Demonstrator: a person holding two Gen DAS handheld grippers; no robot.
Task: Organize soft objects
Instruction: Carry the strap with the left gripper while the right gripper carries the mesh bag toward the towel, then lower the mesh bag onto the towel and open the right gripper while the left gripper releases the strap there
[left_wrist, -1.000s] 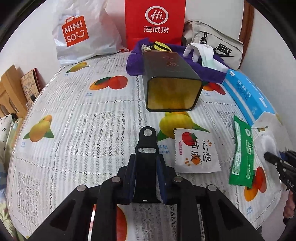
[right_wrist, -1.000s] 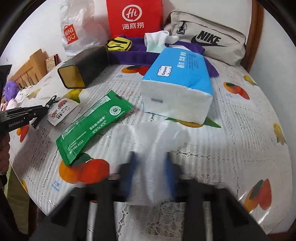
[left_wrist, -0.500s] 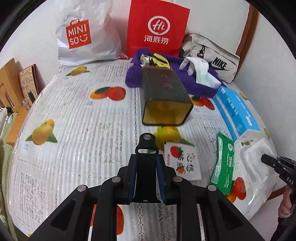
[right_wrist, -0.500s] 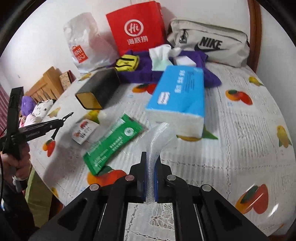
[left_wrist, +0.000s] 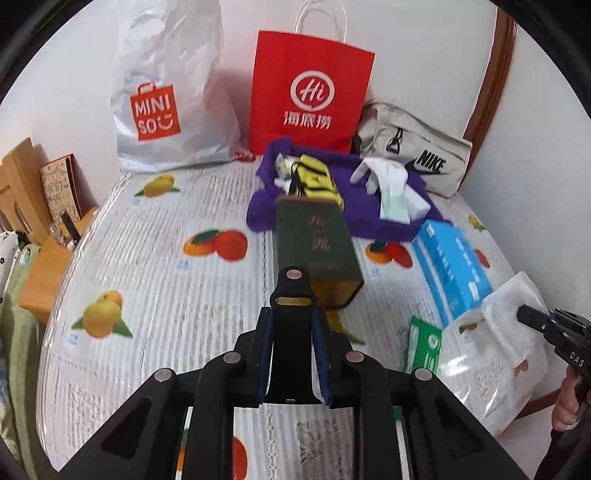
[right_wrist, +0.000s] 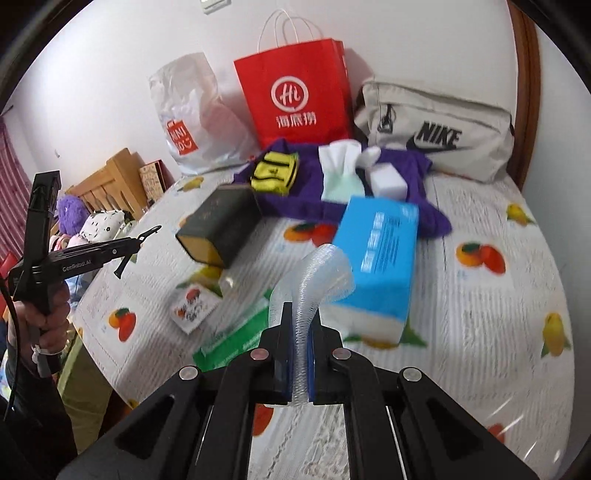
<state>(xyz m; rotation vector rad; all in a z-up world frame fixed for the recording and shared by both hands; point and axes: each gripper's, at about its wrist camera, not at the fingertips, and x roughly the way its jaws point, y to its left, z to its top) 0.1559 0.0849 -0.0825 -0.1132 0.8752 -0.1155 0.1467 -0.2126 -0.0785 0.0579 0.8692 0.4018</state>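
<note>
Right gripper (right_wrist: 300, 354): jaws were pinched tight on the ridged edge of a clear plastic pouch (right_wrist: 314, 280), which curled up and over between the fingers.
Pouch from the other side: the left view had it hanging off the right gripper's tip (left_wrist: 532, 318), lifted above the table edge, white and crinkly (contents hard to make out).
Left gripper (left_wrist: 293, 354): jaws stood at a middling gap around a black clip-like piece between the blue pads; whether they truly squeezed it, I couldn't tell.
Left gripper's place: it hung in the air off the table's left edge, well apart from the pouch, seen in the right view (right_wrist: 125, 247).
Table (left_wrist: 155, 280): round, under a fruit-print lace cloth.
Dark tin (left_wrist: 317, 254): lay on its side mid-table, open gold-lined mouth facing the left camera.
Blue tissue pack (right_wrist: 376, 258): sat just beyond the pouch, right of the tin.
Green sachet (right_wrist: 236, 339): flat on the cloth, partly under the raised pouch in the right view.
Small snack packet (right_wrist: 194, 304): beside the sachet, near the tin's mouth.
Purple cloth (left_wrist: 369, 218): heaped at the back, carrying a yellow pouch (left_wrist: 316, 181) and white tissues (left_wrist: 388, 181).
Back wall: red paper bag (left_wrist: 310, 92), white Miniso bag (left_wrist: 166, 99) and beige Nike bag (right_wrist: 439, 133) stood in a row.
</note>
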